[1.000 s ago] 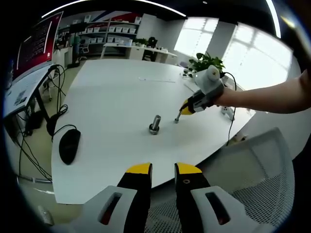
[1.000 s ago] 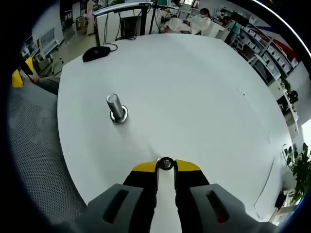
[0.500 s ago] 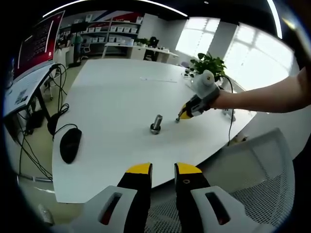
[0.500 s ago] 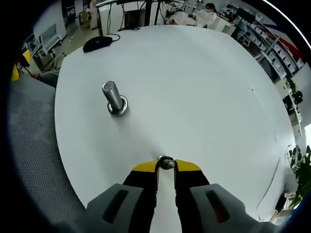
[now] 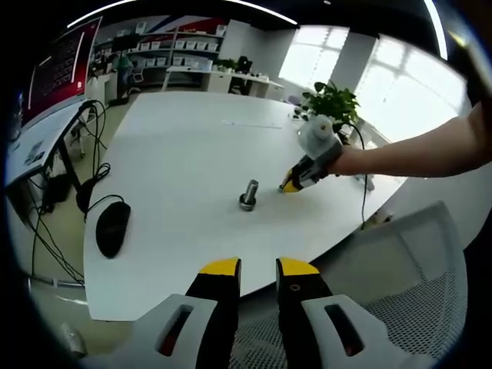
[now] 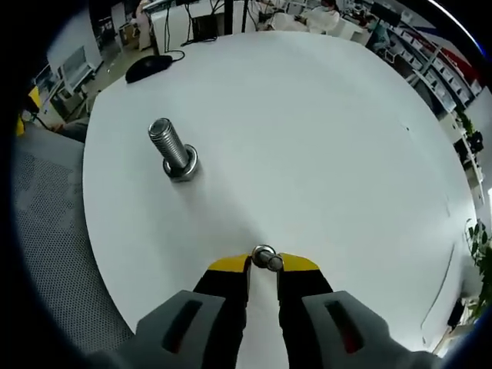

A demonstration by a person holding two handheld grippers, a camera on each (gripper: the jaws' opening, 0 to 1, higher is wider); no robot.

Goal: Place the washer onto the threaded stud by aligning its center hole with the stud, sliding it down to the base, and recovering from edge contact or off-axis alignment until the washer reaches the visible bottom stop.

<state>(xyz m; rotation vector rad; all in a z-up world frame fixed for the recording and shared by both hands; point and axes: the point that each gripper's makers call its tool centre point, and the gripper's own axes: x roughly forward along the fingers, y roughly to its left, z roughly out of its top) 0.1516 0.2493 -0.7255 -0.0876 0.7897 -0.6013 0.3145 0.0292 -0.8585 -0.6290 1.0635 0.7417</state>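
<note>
In the right gripper view, the right gripper [image 6: 263, 264] pinches the small metal washer [image 6: 264, 257] between its yellow tips, held above the white table [image 6: 330, 146]; further off, up and left, the threaded stud [image 6: 174, 149] stands on its base, well apart from the washer. In the left gripper view, the left gripper [image 5: 258, 269] has its jaws slightly parted, holding nothing, near the table edge; beyond lies a black mouse [image 5: 111, 228]
</note>
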